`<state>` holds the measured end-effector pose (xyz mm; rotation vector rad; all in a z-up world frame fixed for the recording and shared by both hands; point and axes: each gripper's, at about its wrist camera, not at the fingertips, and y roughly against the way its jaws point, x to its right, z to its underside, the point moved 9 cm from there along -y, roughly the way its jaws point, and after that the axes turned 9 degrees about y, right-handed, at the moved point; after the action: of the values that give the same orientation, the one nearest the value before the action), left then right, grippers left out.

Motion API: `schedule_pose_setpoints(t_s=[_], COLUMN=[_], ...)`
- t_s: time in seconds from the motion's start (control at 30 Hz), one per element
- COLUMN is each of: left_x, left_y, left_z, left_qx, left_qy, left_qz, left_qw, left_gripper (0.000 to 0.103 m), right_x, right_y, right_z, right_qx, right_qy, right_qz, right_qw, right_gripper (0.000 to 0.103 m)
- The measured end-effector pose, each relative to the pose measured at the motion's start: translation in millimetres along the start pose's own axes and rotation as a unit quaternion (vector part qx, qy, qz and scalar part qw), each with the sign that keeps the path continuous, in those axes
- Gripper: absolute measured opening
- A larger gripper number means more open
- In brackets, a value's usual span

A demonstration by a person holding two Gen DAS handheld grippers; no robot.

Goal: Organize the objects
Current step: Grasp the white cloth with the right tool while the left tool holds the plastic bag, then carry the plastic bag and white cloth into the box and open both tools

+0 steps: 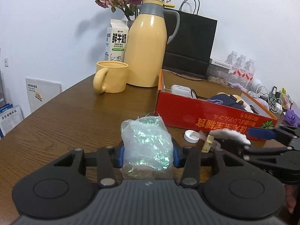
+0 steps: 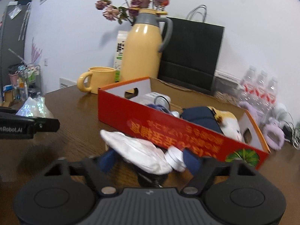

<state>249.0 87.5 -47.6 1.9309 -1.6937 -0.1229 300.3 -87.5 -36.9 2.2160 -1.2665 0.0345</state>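
Note:
My left gripper (image 1: pixel 147 154) is shut on a clear bag of iridescent glitter film (image 1: pixel 147 142), held just above the wooden table in front of the red cardboard box (image 1: pixel 187 112). My right gripper (image 2: pixel 150 159) is shut on a white fluffy object (image 2: pixel 138 151), close to the front wall of the red box (image 2: pixel 168 127). The right gripper (image 1: pixel 266 136) with the white fluffy object (image 1: pixel 230 134) also shows at the right of the left wrist view. The box holds a dark blue cloth (image 2: pixel 198 116), a plush toy (image 2: pixel 228 123) and a white case (image 1: pixel 180 89).
A yellow mug (image 1: pixel 110 76), yellow thermos (image 1: pixel 148 45), milk carton (image 1: pixel 117 39), dried roses and a black paper bag (image 1: pixel 189 43) stand behind the box. A white bottle cap (image 1: pixel 191 136) lies by the box. Water bottles (image 1: pixel 241 65) and cables sit far right.

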Motion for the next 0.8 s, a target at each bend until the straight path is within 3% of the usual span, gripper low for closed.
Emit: schedule_pose_setpoints(t_s=[0.03, 0.1, 0.23, 0.57, 0.8], left_x=[0, 0, 0, 11, 52], left_y=[0, 0, 0, 0, 0], left_z=[0, 0, 0, -2, -39], left_qx=[0.0, 0.0, -0.001, -0.002, 0.029], left_qy=[0.001, 0.002, 0.002, -0.018, -0.037], left_qz=[0.001, 0.003, 0.002, -0.001, 0.022], left_qw=[1.0, 1.0, 1.0, 0.9998, 0.9987], left_gripper=[0.046, 0.046, 0.046, 0.046, 0.046], right_x=[-2, -5, -2, 23, 47], right_y=[-2, -3, 3, 30, 34], right_z=[-1, -1, -2, -17, -42], right_qx=[0.001, -0.001, 0.016, 0.062, 0.089], right_qy=[0.003, 0.004, 0.0, -0.055, -0.102], right_qz=[-0.004, -0.014, -0.009, -0.023, -0.034], right_qw=[1.0, 1.0, 1.0, 0.996, 0.99], right_gripper=[0.04, 0.026, 0.013, 0.009, 0.009])
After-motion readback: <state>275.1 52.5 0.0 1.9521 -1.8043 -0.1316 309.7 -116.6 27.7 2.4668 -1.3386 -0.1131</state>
